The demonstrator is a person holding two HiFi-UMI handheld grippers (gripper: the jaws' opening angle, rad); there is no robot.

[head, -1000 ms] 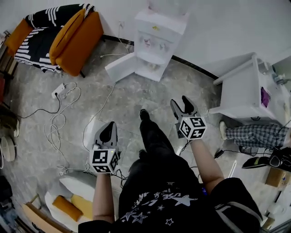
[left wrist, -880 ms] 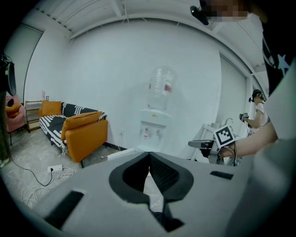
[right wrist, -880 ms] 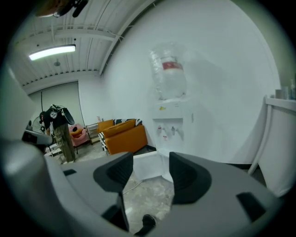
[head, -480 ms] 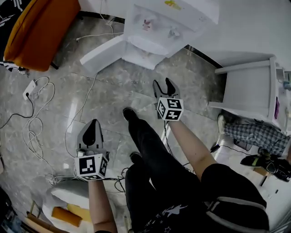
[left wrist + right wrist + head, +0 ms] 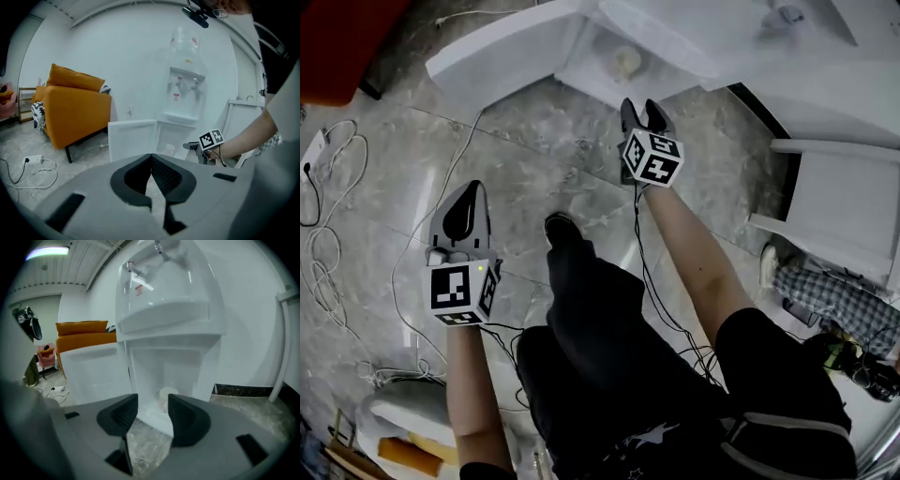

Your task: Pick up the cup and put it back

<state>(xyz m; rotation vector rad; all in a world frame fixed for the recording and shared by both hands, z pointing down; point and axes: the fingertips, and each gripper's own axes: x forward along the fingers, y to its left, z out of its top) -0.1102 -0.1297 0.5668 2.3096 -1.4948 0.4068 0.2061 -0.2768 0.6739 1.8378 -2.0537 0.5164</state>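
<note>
A pale cup [image 5: 626,62] stands inside the open lower cabinet of the white water dispenser [image 5: 675,37]. It shows straight ahead in the right gripper view [image 5: 168,394] and small in the left gripper view [image 5: 169,149]. My right gripper [image 5: 643,111] is held just in front of the cabinet and points at the cup. Its jaws [image 5: 152,411] are closing with a clear gap and only floor between them. My left gripper [image 5: 469,192] hangs lower left over the floor, its jaws [image 5: 151,161] shut together on nothing.
The cabinet door [image 5: 502,52] is swung open to the left. An orange sofa [image 5: 75,112] stands far left, with cables [image 5: 328,216] and a power strip [image 5: 33,160] on the floor. A white stand [image 5: 844,216] is at right. My own shoe [image 5: 562,228] is mid-floor.
The view has closed in on the dispenser. My right gripper has moved forward up to the open cabinet and its jaws have narrowed. The left gripper trails behind, still shut.
</note>
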